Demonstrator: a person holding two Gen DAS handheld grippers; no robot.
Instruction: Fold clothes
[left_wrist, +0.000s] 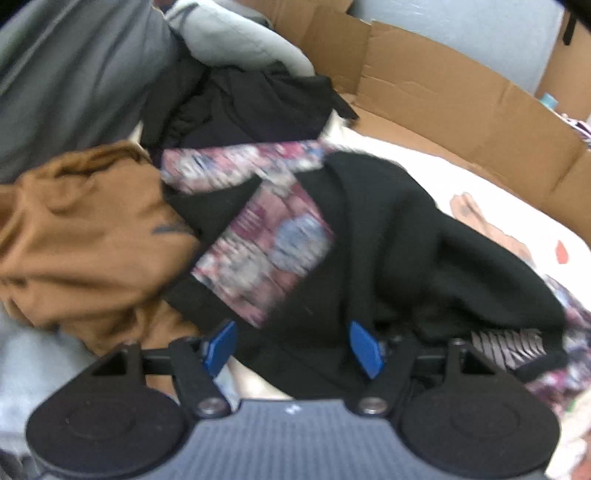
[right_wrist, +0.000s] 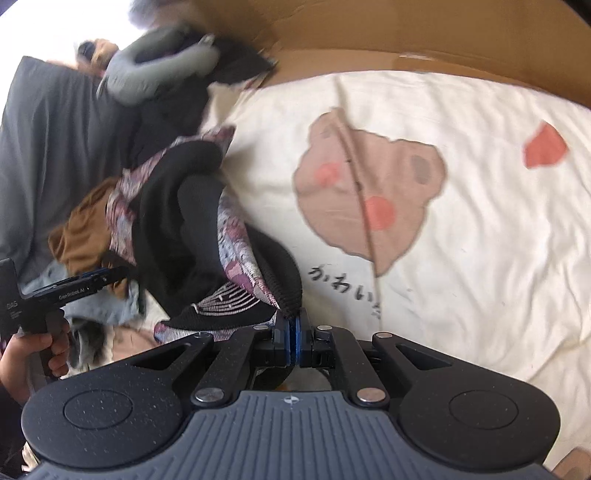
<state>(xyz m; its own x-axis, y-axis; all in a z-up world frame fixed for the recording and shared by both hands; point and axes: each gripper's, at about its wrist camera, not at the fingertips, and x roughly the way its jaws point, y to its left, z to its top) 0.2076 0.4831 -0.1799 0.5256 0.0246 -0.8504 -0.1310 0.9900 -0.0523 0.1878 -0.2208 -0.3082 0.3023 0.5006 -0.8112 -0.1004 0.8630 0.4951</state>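
A black garment with maroon and blue patterned panels (left_wrist: 369, 236) lies bunched on a white sheet with a bear print (right_wrist: 461, 258). My left gripper (left_wrist: 293, 349) is open, its blue pads (left_wrist: 221, 345) spread just above the garment's near edge, holding nothing. My right gripper (right_wrist: 294, 334) is shut on the garment's black ribbed hem (right_wrist: 284, 284), and the rest of the garment (right_wrist: 177, 221) trails off to the left. The left gripper also shows in the right wrist view (right_wrist: 107, 275), held in a hand at the far left.
A brown garment (left_wrist: 85, 236) lies left of the black one. Dark grey bedding (left_wrist: 74, 74), a light grey piece (left_wrist: 236, 40) and another black garment (left_wrist: 251, 103) are piled behind. A cardboard wall (left_wrist: 461, 96) runs along the far side of the sheet.
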